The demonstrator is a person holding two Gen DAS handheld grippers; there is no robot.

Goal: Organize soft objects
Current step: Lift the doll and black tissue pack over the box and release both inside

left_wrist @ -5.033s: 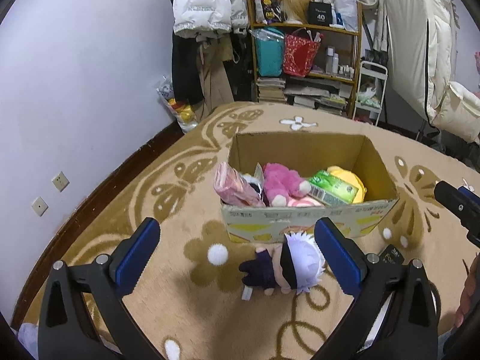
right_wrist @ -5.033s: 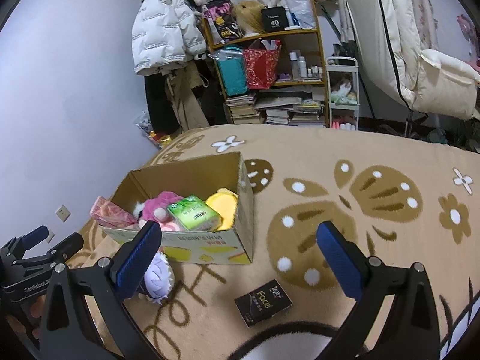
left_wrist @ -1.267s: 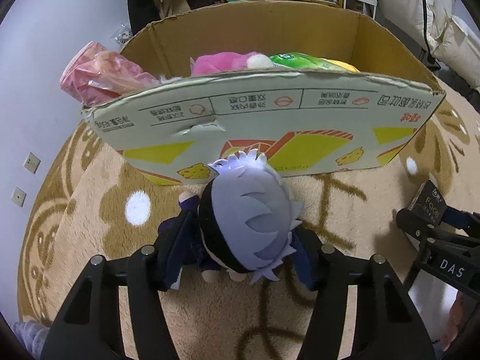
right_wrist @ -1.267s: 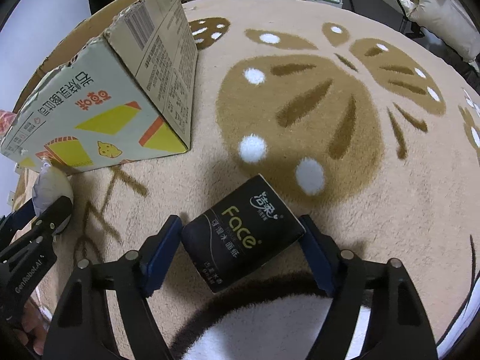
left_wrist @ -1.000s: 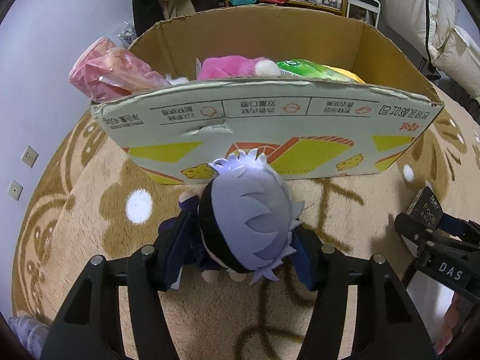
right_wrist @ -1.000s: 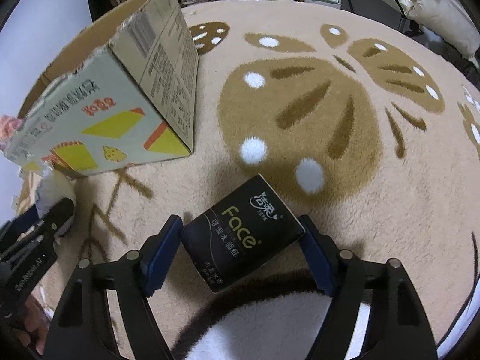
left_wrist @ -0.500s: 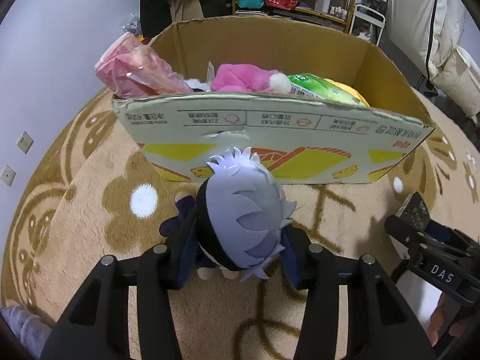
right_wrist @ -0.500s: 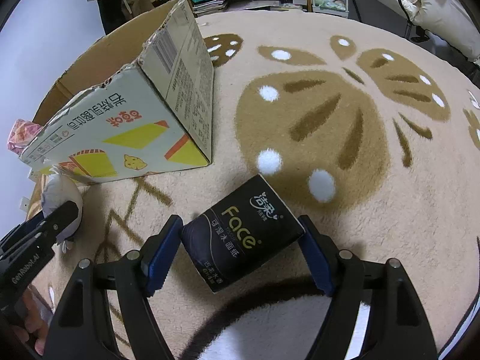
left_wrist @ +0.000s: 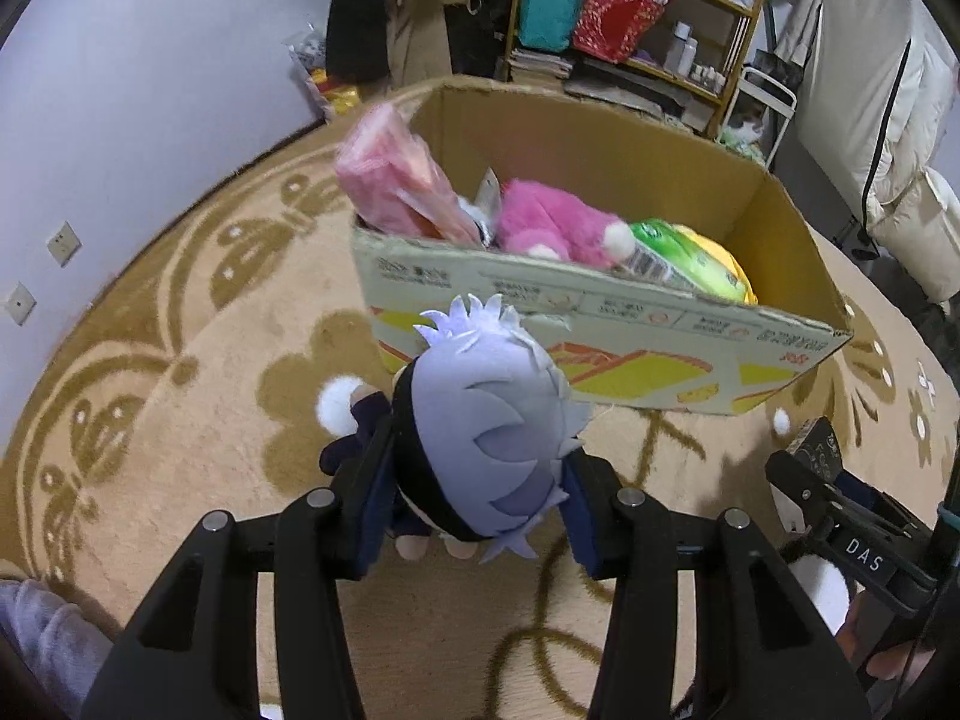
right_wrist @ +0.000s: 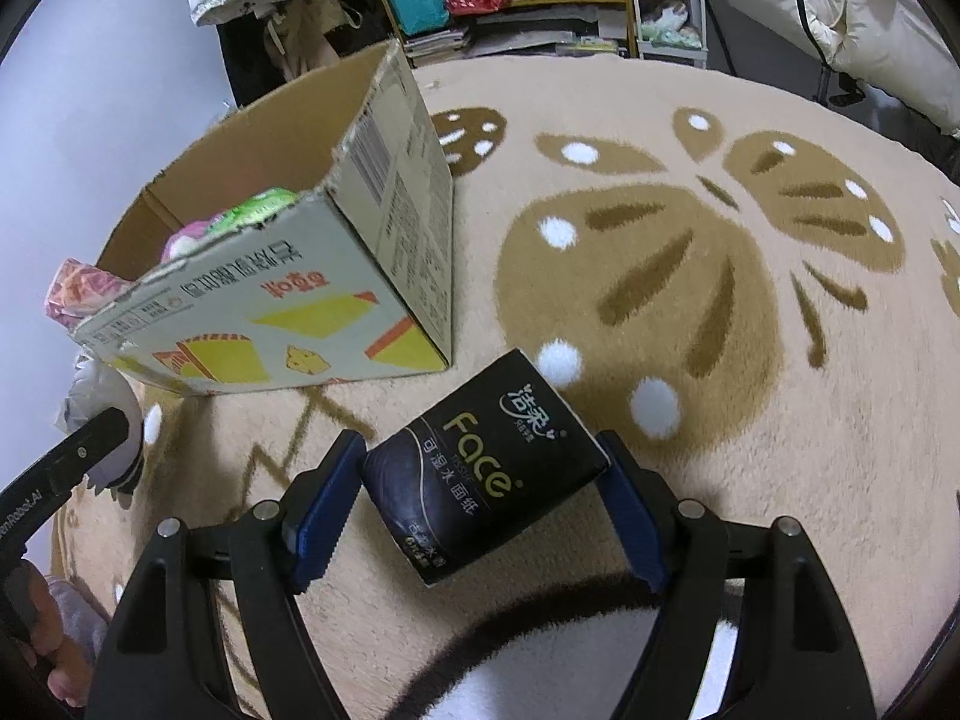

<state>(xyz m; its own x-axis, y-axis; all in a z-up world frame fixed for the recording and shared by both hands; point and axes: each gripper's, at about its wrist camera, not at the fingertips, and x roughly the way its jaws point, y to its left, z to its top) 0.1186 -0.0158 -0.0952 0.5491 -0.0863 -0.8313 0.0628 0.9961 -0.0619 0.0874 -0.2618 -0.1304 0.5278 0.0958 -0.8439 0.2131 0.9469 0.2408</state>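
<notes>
My left gripper (left_wrist: pixel 477 501) is shut on a plush doll (left_wrist: pixel 486 420) with pale lilac hair and dark clothes, held above the rug just in front of the open cardboard box (left_wrist: pixel 600 324). The box holds a pink plush (left_wrist: pixel 552 228), a pink wrapped pack (left_wrist: pixel 396 180), a green tissue pack (left_wrist: pixel 684 258) and a yellow soft item (left_wrist: pixel 735 270). My right gripper (right_wrist: pixel 480 501) is shut on a black "Face" tissue pack (right_wrist: pixel 486 468), lifted off the rug to the right of the box (right_wrist: pixel 288 300).
A tan patterned rug (right_wrist: pixel 660 240) covers the floor. A cluttered shelf (left_wrist: pixel 630 18), hanging coats (left_wrist: pixel 384 6) and white bedding (left_wrist: pixel 870 90) stand behind the box. A wall with sockets (left_wrist: pixel 63 240) is at the left.
Both grippers have risen off the rug with their loads. The left one has carried the doll up toward the box's front wall; the right one has lifted the tissue pack.
</notes>
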